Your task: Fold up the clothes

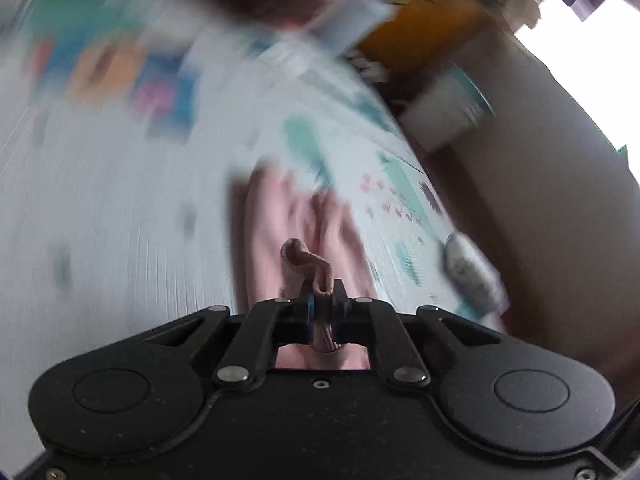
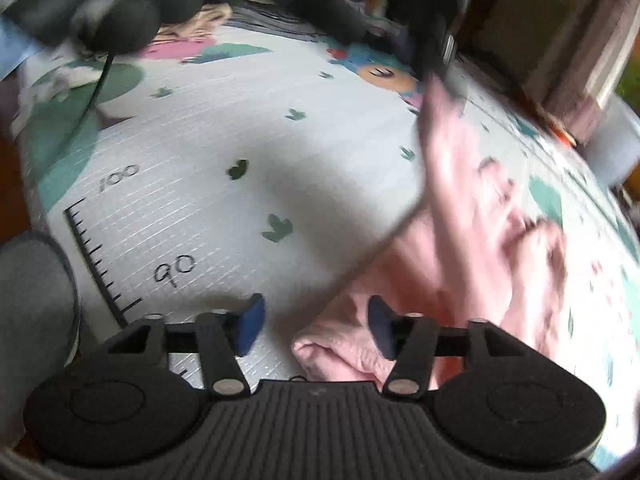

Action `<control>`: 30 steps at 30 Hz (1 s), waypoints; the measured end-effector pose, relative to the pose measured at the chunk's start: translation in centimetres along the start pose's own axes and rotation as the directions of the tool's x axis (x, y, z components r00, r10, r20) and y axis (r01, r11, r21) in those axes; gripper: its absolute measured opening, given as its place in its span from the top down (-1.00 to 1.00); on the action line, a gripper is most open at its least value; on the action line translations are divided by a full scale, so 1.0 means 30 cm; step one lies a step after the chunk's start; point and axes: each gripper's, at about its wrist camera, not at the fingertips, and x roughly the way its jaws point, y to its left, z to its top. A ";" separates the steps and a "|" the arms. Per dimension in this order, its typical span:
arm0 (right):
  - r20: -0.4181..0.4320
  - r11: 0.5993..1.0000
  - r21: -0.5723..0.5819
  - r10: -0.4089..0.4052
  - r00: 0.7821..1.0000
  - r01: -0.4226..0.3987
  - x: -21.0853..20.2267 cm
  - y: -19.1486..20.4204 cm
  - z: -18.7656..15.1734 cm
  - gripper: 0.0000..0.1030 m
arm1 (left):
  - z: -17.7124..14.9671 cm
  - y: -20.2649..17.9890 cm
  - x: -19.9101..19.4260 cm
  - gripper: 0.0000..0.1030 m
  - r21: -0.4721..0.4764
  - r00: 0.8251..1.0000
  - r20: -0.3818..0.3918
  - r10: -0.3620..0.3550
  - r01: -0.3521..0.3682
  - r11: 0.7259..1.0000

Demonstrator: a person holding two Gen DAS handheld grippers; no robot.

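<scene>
The left gripper (image 1: 322,294) is held above the play mat (image 1: 120,208), angled down toward it, its two black fingers pressed together on a ribbed hem of the pink garment (image 1: 296,224); a small loop of that hem curls up just beyond the fingertips, and the rest of the cloth hangs and trails away from the gripper toward the mat. The left wrist view is heavily smeared, so little else there reads clearly beyond an orange shape (image 1: 416,36) past the far edge of the mat and a pale wall (image 1: 540,200) beside it. The right gripper (image 2: 316,326) sits low over the play mat (image 2: 240,140), its blue-padded fingers (image 2: 250,326) spread wide apart and holding nothing; one pad rests over bare mat, the other over a bunched fold of the pink garment (image 2: 460,240), though whether it touches the cloth cannot be told. From that fold the garment rises in a blurred sheet away from the mat. The mat is white with a ribbed texture, small green leaf prints, cartoon figures along its far edge and a printed ruler scale (image 2: 100,264) marked 90 and 100 near the right gripper. Dark, blurred shapes (image 2: 120,4) hang above the far end of the mat.
</scene>
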 end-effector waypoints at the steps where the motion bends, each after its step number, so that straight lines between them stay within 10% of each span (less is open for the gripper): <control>1: -0.005 1.000 0.006 -0.002 1.000 0.002 -0.003 0.003 -0.005 -0.17 | 0.039 -0.020 0.005 0.91 0.059 1.000 0.005 -0.010 0.010 0.998; 6: 0.038 0.993 -0.112 -0.022 0.999 0.026 -0.021 0.063 -0.019 -0.20 | 0.217 -0.085 0.096 0.92 0.331 0.998 -0.068 -0.012 0.034 0.943; 10: -0.006 0.997 -0.079 0.013 1.000 -0.013 -0.012 0.093 -0.019 -0.32 | 0.310 -0.135 0.199 0.92 0.526 0.984 -0.172 0.042 0.056 0.849; 18: -0.036 1.000 -0.005 0.004 0.999 -0.004 -0.015 0.079 -0.008 -0.35 | 0.362 -0.221 0.453 0.92 0.872 0.888 -0.359 0.286 0.211 0.441; 26: -0.041 1.000 0.009 -0.003 0.999 0.003 0.003 0.036 0.002 -0.43 | 0.260 -0.190 0.643 0.92 0.933 0.897 -0.301 0.322 0.207 0.296; 30: 0.053 0.999 -0.034 0.002 0.999 -0.001 -0.053 0.046 -0.022 -0.40 | 0.207 -0.142 0.612 0.93 0.909 0.921 -0.307 0.240 0.210 0.359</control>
